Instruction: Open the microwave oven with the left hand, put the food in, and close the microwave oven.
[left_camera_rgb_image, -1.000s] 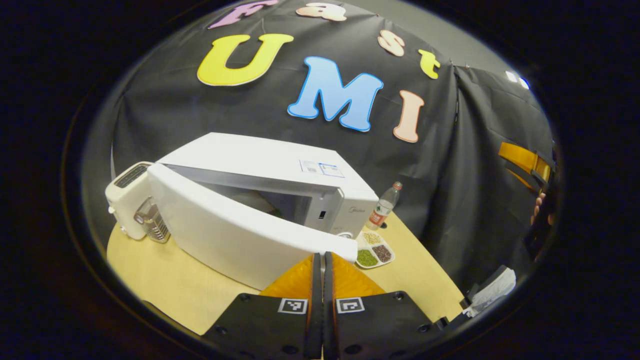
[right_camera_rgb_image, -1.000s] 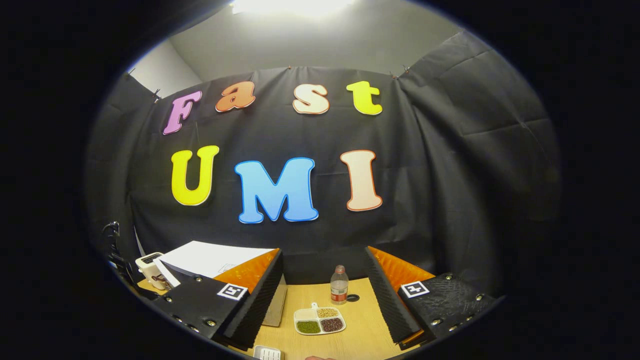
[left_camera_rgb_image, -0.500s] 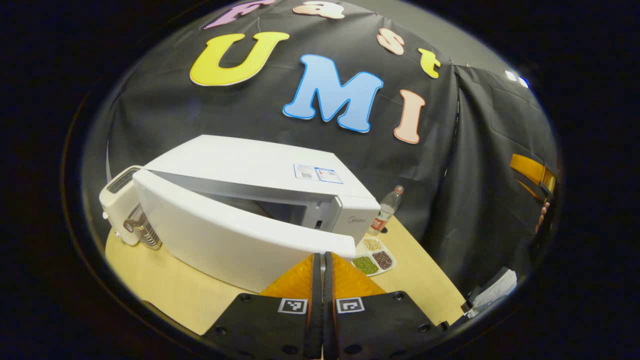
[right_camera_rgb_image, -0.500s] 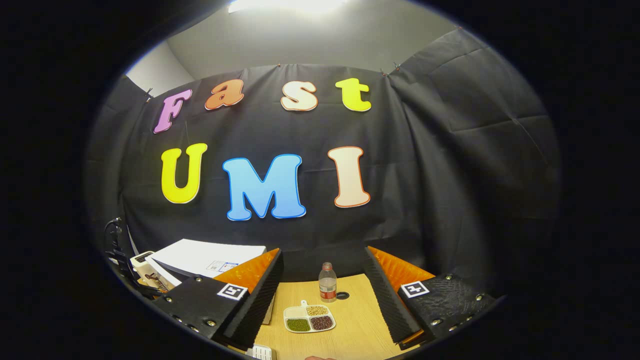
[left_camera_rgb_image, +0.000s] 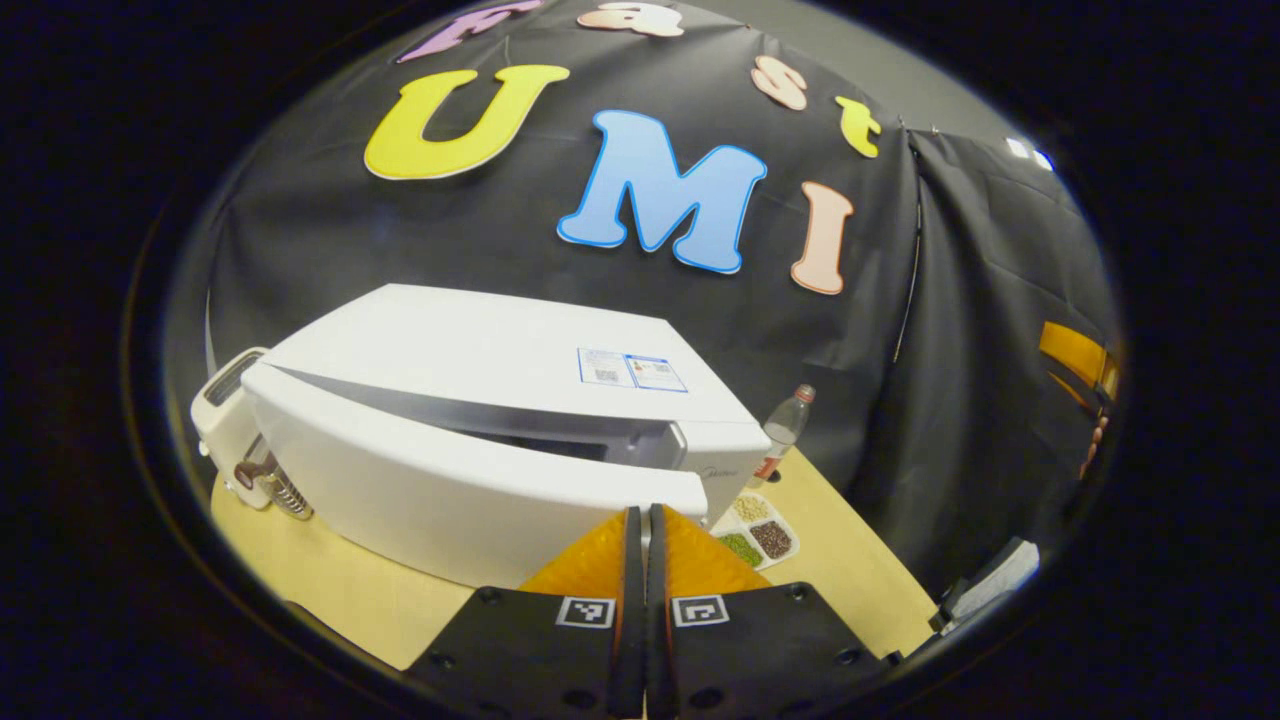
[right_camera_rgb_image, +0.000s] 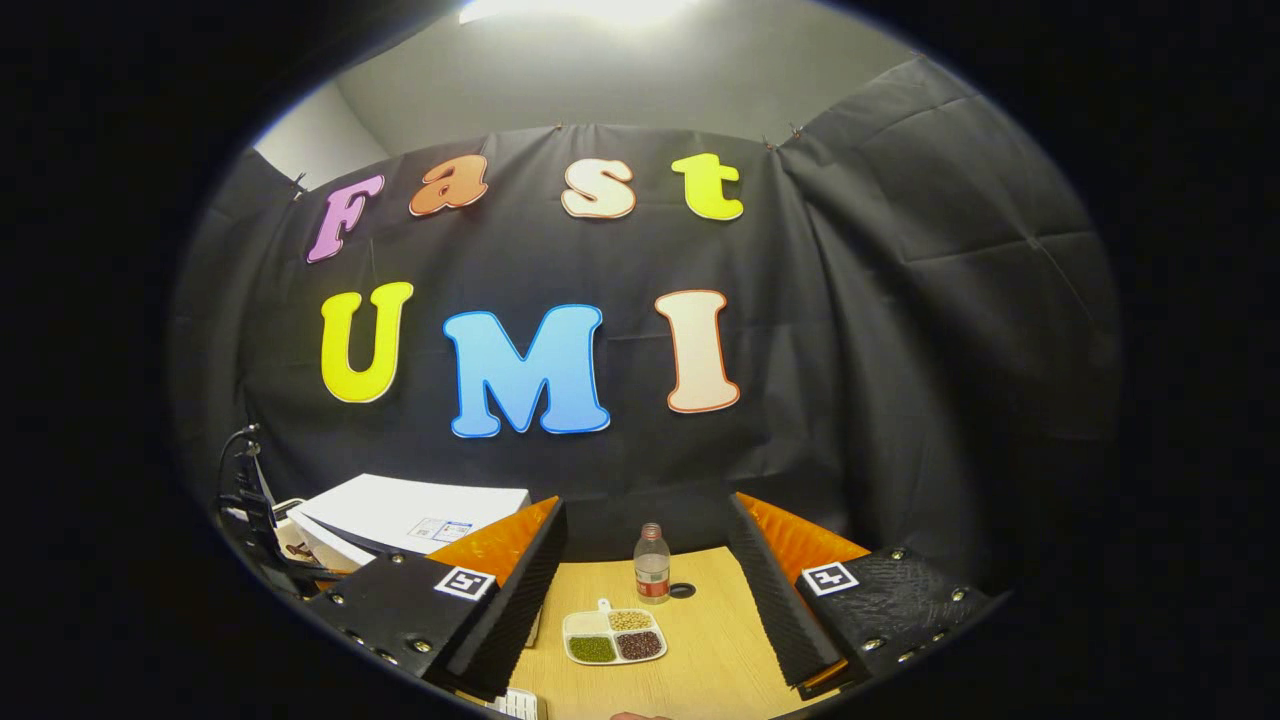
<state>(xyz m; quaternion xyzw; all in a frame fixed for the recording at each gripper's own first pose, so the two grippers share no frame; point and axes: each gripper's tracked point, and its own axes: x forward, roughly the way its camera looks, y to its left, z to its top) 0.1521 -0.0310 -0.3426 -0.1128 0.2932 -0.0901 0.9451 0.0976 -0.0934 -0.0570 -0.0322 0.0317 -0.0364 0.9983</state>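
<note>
here, in the left gripper view, the left gripper (left_camera_rgb_image: 640, 520), fingers pressed together on nothing, sits at the free edge of the microwave door (left_camera_rgb_image: 450, 480), which is nearly shut. the microwave (left_camera_rgb_image: 480, 350) lies lengthwise across the table (left_camera_rgb_image: 330, 590). pushing off-centre could leave the door unlatched. in the right gripper view, the right gripper (right_camera_rgb_image: 645, 560) hangs apart above the food tray (right_camera_rgb_image: 614, 636), which is outside the oven.
</note>
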